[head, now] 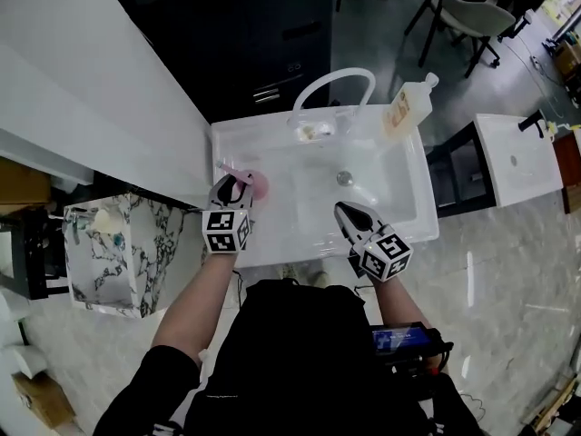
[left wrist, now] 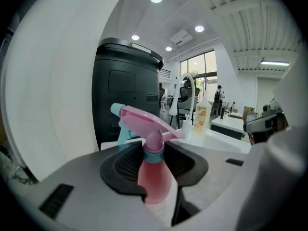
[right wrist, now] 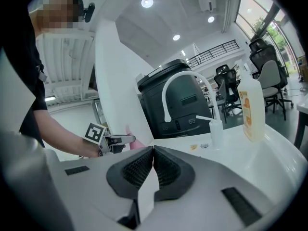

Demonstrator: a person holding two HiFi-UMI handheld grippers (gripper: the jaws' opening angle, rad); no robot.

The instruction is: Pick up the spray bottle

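A pink spray bottle [left wrist: 155, 174] with a pink trigger head and a light blue nozzle stands upright between the jaws of my left gripper [left wrist: 155, 163], which is shut on its body below the neck. In the head view that left gripper [head: 238, 191] holds the spray bottle [head: 257, 185] over the left edge of the white sink [head: 399, 209]. My right gripper [head: 348, 214] hangs over the sink's front, its jaws closed together with nothing between them. The right gripper view shows the same shut right gripper [right wrist: 153, 163] and, off to the left, the left gripper [right wrist: 111, 141].
A white arched faucet [head: 334, 82] rises at the sink's back, with a small dish [head: 313, 131] beside it and an orange-labelled soap bottle [head: 407, 107] at the back right corner. A black cabinet [head: 263, 25] stands behind. A marble-patterned block [head: 118, 252] stands to the left.
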